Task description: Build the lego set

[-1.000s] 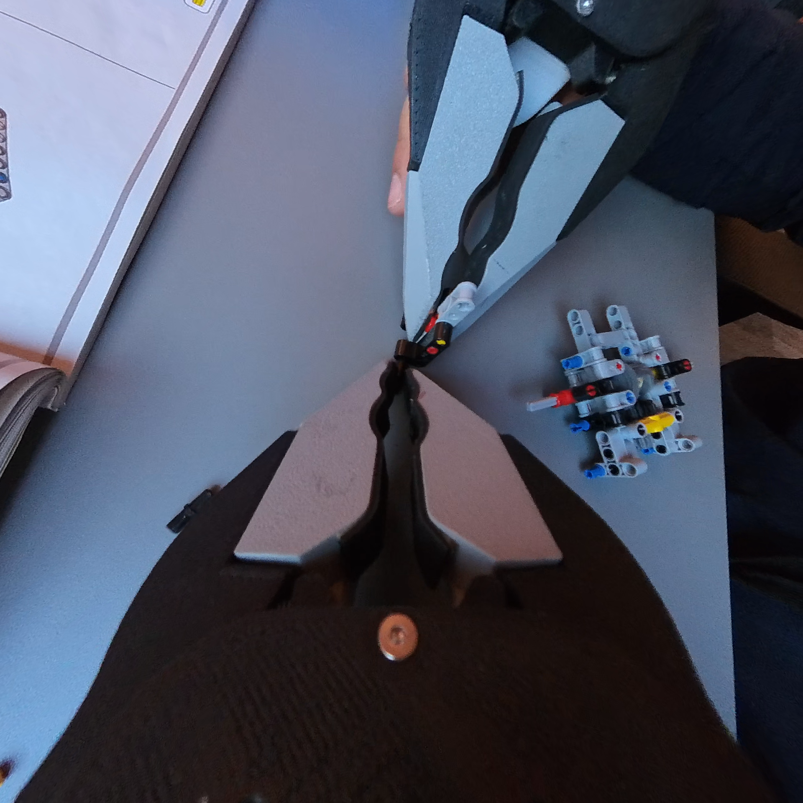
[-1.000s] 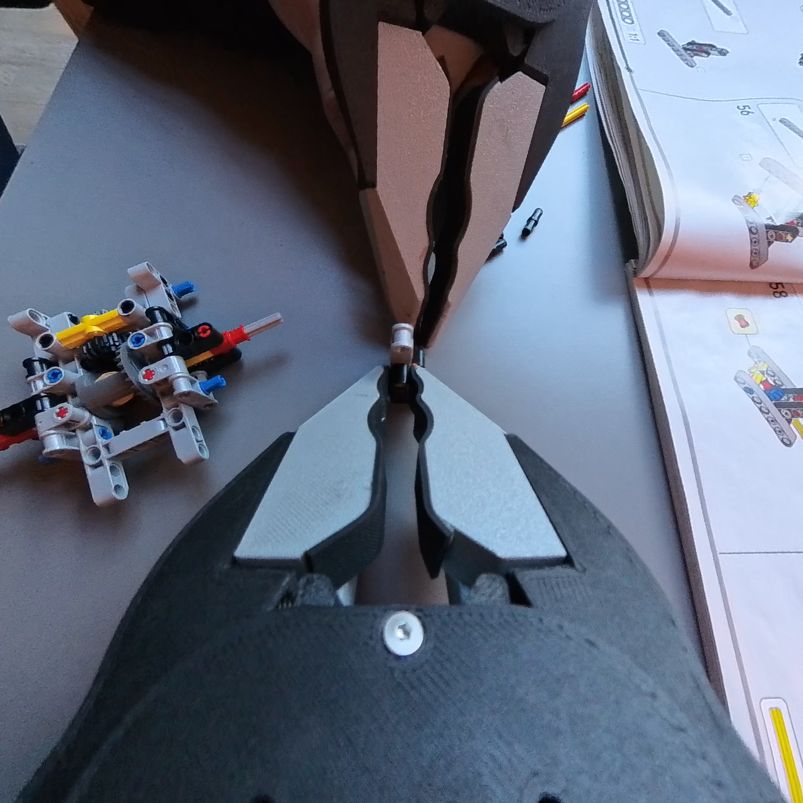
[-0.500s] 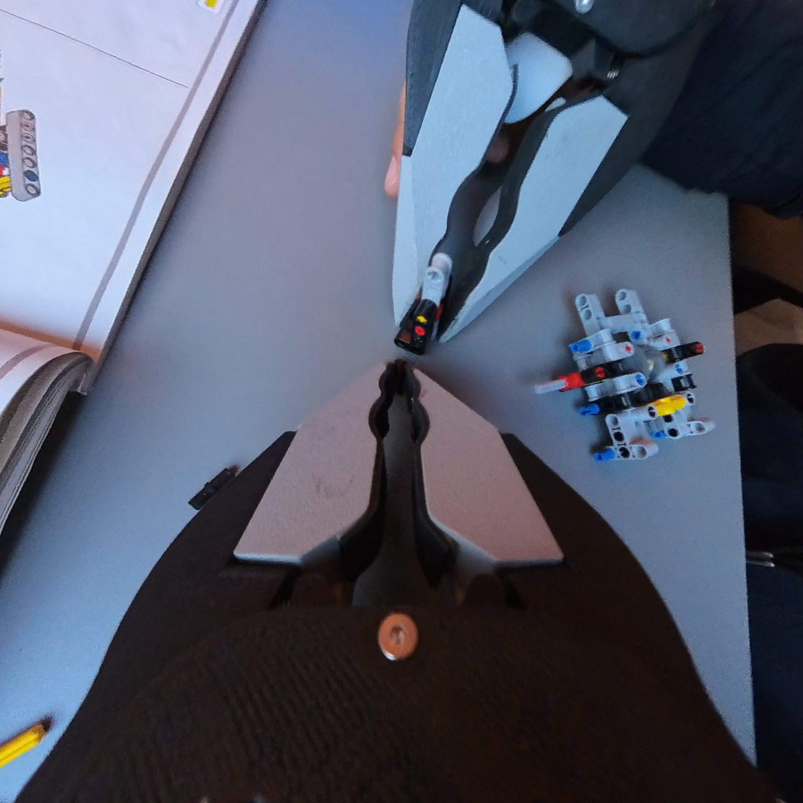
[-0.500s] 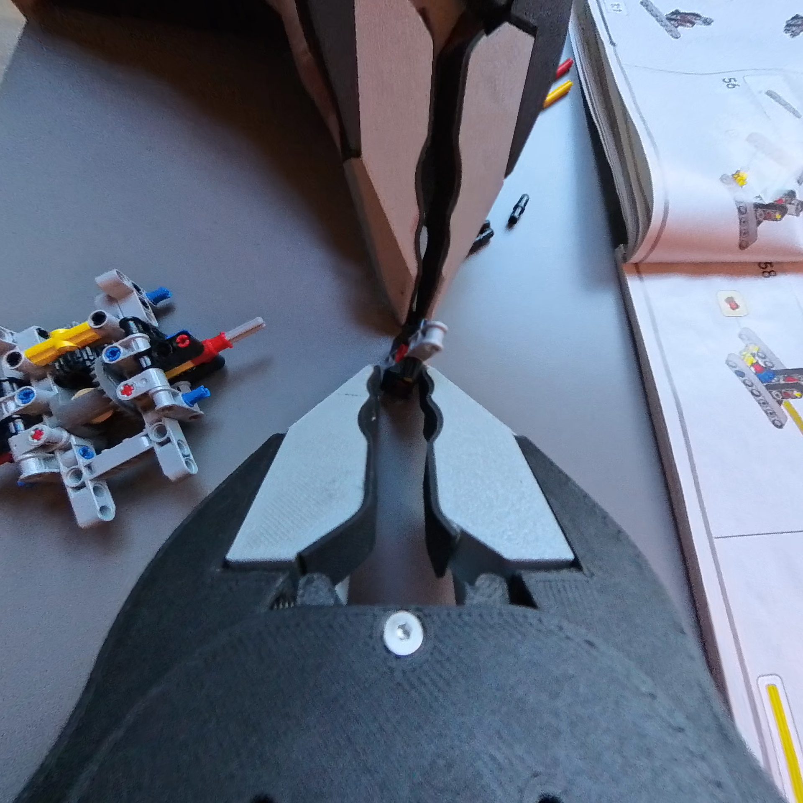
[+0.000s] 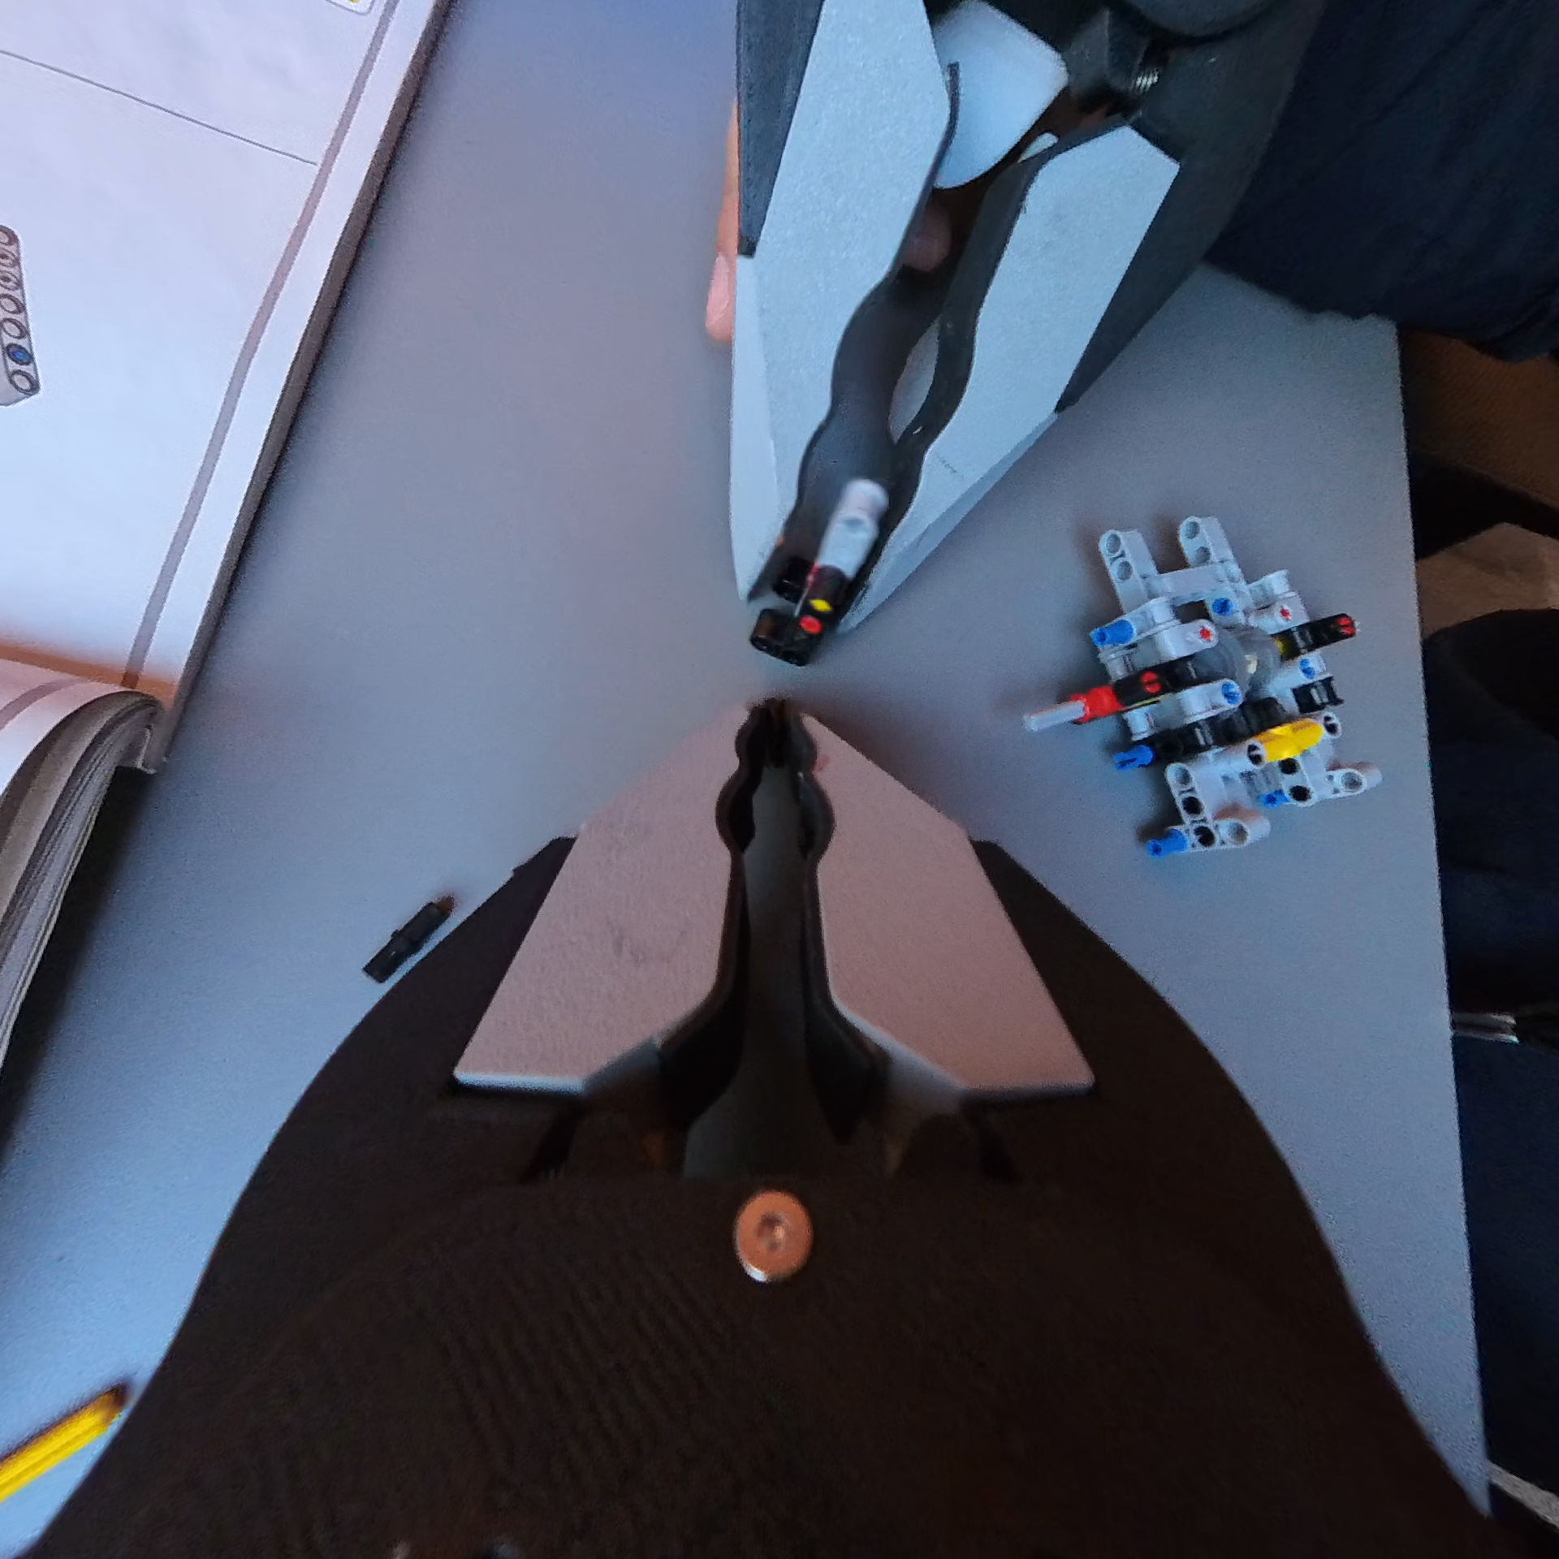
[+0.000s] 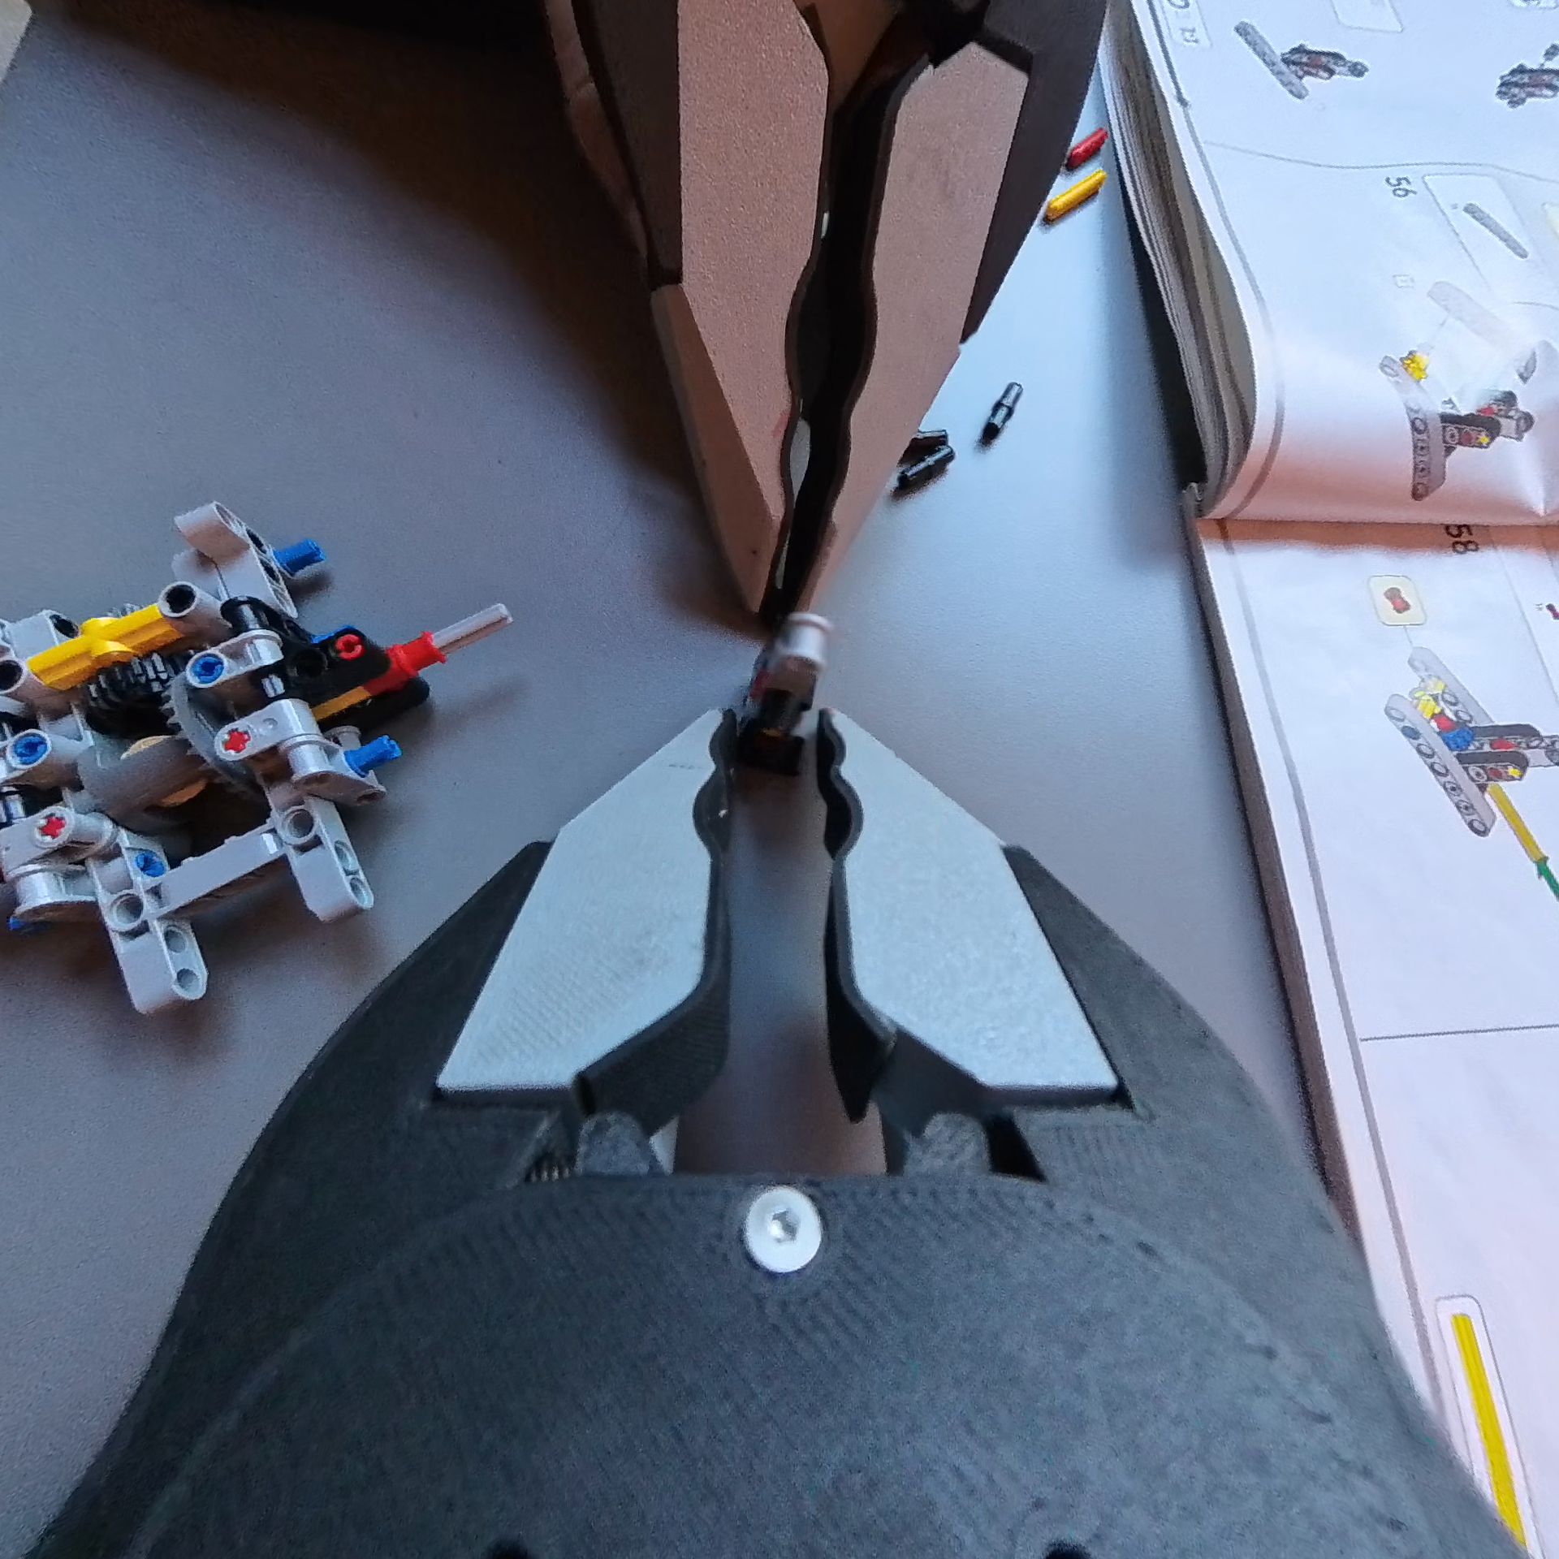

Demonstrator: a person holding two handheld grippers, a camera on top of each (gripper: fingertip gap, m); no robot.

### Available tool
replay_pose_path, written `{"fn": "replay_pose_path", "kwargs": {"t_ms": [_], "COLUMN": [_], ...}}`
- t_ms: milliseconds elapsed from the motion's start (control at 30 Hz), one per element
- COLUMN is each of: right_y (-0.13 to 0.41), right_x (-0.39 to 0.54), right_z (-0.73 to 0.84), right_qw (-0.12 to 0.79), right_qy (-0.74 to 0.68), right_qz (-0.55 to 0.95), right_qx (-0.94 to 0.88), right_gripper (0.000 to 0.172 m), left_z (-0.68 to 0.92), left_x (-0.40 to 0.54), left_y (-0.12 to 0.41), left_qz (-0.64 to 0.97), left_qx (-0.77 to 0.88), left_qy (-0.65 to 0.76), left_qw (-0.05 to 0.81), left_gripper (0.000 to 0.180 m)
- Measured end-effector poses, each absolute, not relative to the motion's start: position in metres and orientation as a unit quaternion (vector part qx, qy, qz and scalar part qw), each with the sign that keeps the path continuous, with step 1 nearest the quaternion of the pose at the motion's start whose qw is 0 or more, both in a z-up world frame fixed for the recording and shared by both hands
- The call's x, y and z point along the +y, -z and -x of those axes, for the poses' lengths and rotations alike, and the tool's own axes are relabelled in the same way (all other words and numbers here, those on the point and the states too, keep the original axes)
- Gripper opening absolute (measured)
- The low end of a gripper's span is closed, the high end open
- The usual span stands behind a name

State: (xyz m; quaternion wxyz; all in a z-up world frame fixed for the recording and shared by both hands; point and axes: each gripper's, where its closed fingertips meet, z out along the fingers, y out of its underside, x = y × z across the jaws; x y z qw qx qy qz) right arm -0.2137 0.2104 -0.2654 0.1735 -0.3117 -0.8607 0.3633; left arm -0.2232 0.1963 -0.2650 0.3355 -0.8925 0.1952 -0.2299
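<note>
The grey table is the landmark. At its left in the right wrist view lies a brick assembly of grey, black, yellow, red and blue parts. At mid-table the right gripper stands narrowly parted around a small black-and-grey brick piece; whether its pads press it is unclear. Facing it, the left gripper has its tips together, bare. Black pins lie beyond, an open instruction booklet along the table's right edge.

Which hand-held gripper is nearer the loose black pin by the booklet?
Left: the black pin lies beside its body. The right, gripping a small part, is farther.
</note>
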Motion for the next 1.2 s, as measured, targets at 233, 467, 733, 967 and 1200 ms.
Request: {"fn": "replay_pose_path", "kwargs": {"t_ms": [233, 467, 733, 967, 1200], "right_y": [0.251, 0.259, 0.245, 0.212, 0.186], "right_x": [0.211, 0.209, 0.205, 0.199, 0.190], "right_z": [0.214, 0.214, 0.215, 0.212, 0.215], "right_qw": [0.180, 0.171, 0.184, 0.209, 0.291], "right_qy": [-0.395, -0.380, -0.410, -0.466, -0.464], "right_qz": [0.315, 0.317, 0.307, 0.279, 0.242], "right_qx": [-0.844, -0.852, -0.839, -0.813, -0.801], "right_gripper": [0.024, 0.019, 0.024, 0.025, 0.012], "left_z": [0.229, 0.233, 0.229, 0.224, 0.209], "left_x": [0.203, 0.201, 0.199, 0.198, 0.192], "left_y": [0.244, 0.255, 0.240, 0.222, 0.193], "left_qz": [0.870, 0.882, 0.866, 0.842, 0.797], "left_qx": [0.215, 0.219, 0.223, 0.212, 0.212], "left_qy": [0.201, 0.183, 0.207, 0.256, 0.330], "left_qw": [0.396, 0.375, 0.397, 0.424, 0.458], "left_gripper": [0.002, 0.002, 0.002, 0.002, 0.002]}}
